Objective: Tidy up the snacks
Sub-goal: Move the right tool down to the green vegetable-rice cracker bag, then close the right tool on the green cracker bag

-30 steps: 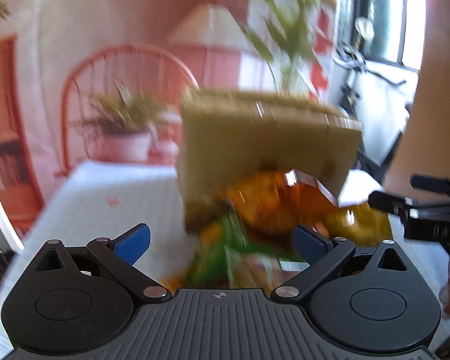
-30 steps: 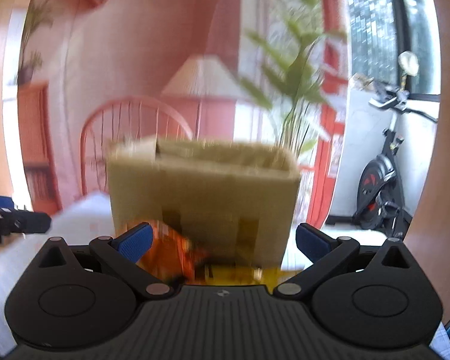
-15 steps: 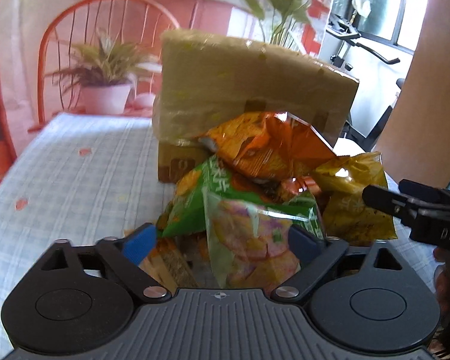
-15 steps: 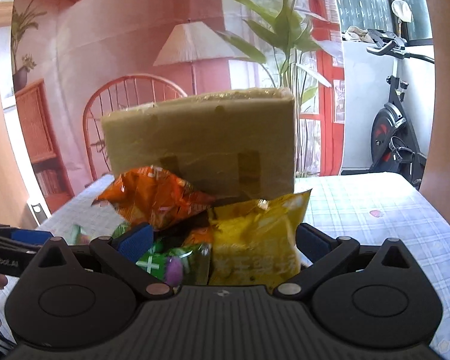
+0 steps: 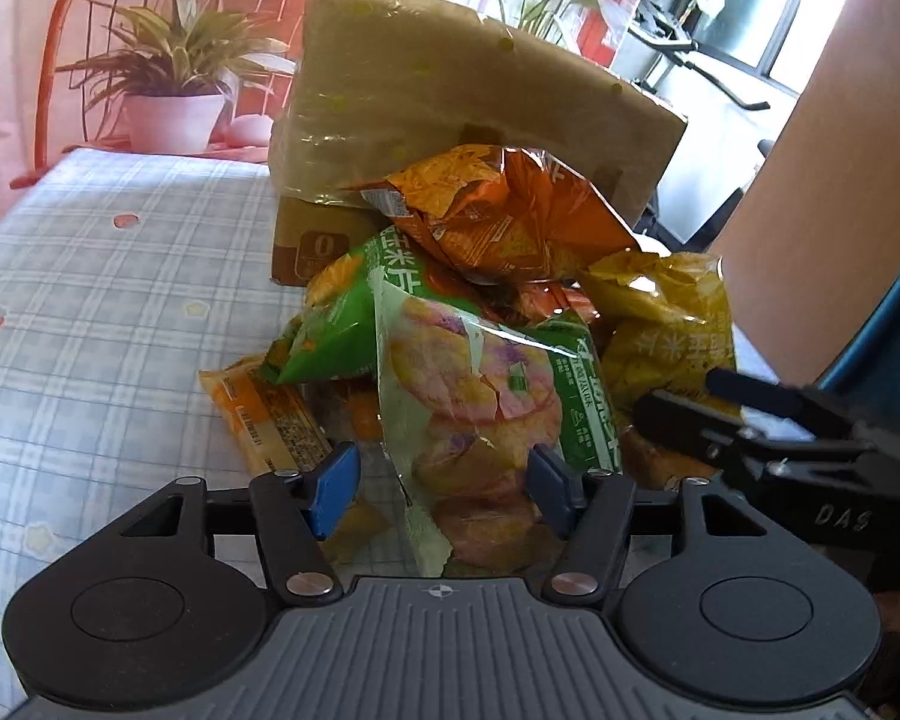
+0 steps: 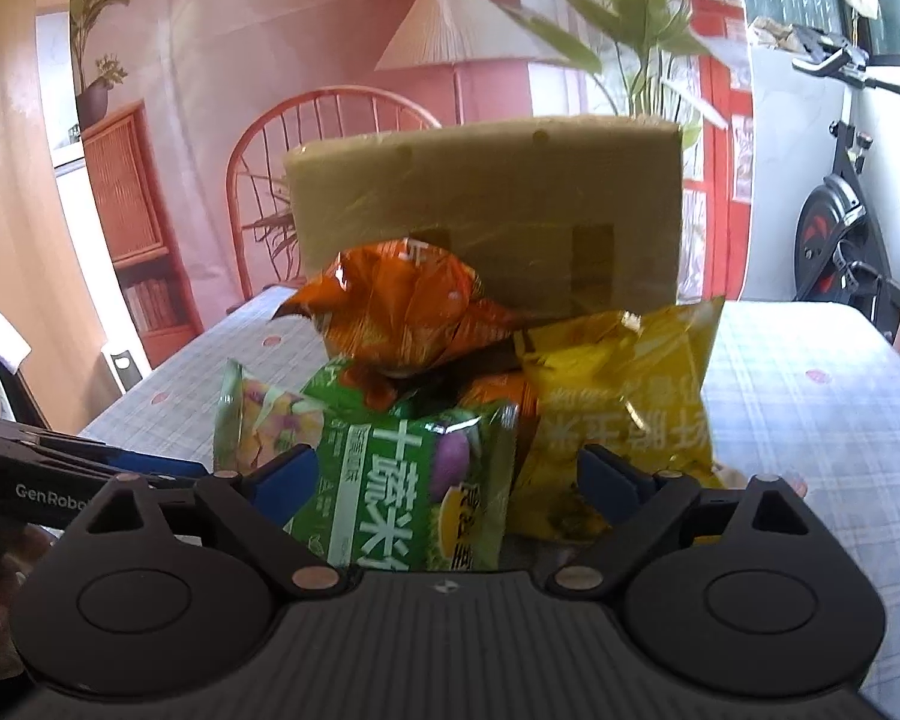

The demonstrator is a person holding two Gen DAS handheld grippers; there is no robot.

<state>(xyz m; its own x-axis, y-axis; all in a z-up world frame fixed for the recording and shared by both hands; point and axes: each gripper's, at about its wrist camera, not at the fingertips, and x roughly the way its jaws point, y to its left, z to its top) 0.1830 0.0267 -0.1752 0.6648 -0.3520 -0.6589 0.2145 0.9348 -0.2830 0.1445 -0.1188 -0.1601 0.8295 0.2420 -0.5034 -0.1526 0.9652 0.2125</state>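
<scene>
A pile of snack bags lies on the checked tablecloth (image 5: 90, 276) in front of a cardboard box (image 5: 450, 96). An orange bag (image 5: 498, 222) tops the pile, with a green bag (image 5: 342, 324), a yellow bag (image 5: 672, 324) and a clear-fronted bag of coloured crisps (image 5: 468, 402). My left gripper (image 5: 444, 480) is open, its blue pads either side of the clear-fronted bag. My right gripper (image 6: 450, 474) is open around a green bag (image 6: 414, 474), with the yellow bag (image 6: 618, 408) and orange bag (image 6: 402, 312) beyond. The right gripper also shows in the left wrist view (image 5: 768, 438).
A small orange packet (image 5: 264, 414) lies flat at the pile's left. A potted plant (image 5: 174, 102) and an orange chair (image 6: 330, 138) stand behind the table. An exercise bike (image 6: 840, 210) is at far right. The box (image 6: 486, 210) blocks the far side.
Both grippers have dropped and moved in toward the snack pile; the bags now sit between the open fingers of each. The view was blurred with motion a second ago.
</scene>
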